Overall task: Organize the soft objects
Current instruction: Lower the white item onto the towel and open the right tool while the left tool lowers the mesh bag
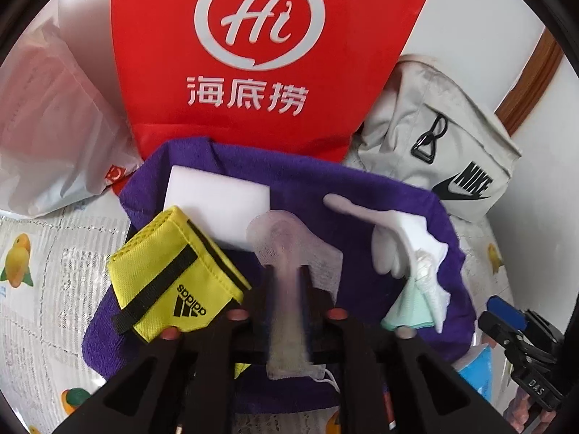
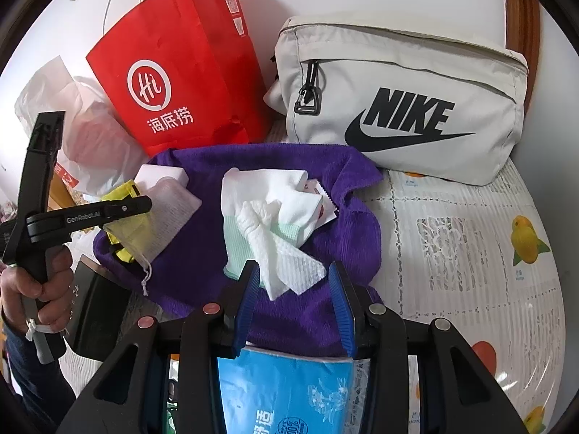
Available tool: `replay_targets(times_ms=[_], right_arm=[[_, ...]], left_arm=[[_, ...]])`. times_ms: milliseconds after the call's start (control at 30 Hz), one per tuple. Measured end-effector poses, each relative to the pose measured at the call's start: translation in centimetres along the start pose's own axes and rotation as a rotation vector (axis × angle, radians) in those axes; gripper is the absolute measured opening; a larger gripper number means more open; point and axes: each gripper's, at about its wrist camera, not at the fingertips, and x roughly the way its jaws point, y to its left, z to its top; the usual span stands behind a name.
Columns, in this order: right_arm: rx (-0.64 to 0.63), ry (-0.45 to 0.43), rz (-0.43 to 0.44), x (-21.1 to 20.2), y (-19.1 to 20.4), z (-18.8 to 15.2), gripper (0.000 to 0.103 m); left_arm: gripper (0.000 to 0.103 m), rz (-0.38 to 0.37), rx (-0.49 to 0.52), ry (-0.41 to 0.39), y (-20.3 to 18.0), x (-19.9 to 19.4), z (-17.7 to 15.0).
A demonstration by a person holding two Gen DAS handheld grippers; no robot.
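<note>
A purple towel (image 2: 289,188) lies spread on the patterned tablecloth (image 2: 452,238) and serves as the reference for all items. On its far left corner sits a white sponge block (image 1: 213,199), with a yellow pouch (image 1: 170,275) overlapping the block's near edge. A gauze drawstring bag (image 1: 289,249) lies just right of the pouch. Toward the towel's right side rests a heap of white and mint socks (image 2: 275,213) with a crumpled paper towel (image 2: 286,264) on top.

Behind the towel stand a red paper bag (image 2: 181,83), a grey waist bag (image 2: 398,108) to its right and a white plastic bag (image 2: 72,126) to its left. A blue tissue pack (image 2: 286,390) lies at the towel's near edge.

The left gripper (image 1: 287,289) has its jaws narrowly parted with the gauze bag between them; whether the pads still press on it cannot be told. The right gripper (image 2: 295,282) stands apart, its blue pads either side of the paper towel's near corner, gripping nothing.
</note>
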Motion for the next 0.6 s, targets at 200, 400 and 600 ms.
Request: replay_targets(times_ms=[200, 400, 600], right_arm=[[0.007, 0.000, 0.003, -0.8, 0.0, -0.6, 0.040], [-0.011, -0.011, 0.006, -2.3, 0.8, -1.4, 0.040], [-0.029, -0.025, 0.016, -4.7, 1.9, -2.7, 0.040]], left_arm=[[0.047, 0.024, 0.006, -0.036, -0.1, -1.1, 0.2], [0.050, 0.053, 0.022, -0.057, -0.2, -3.3, -0.5], [0.050, 0.028, 0.072, -0.156, -1.4, -7.2, -2.4]])
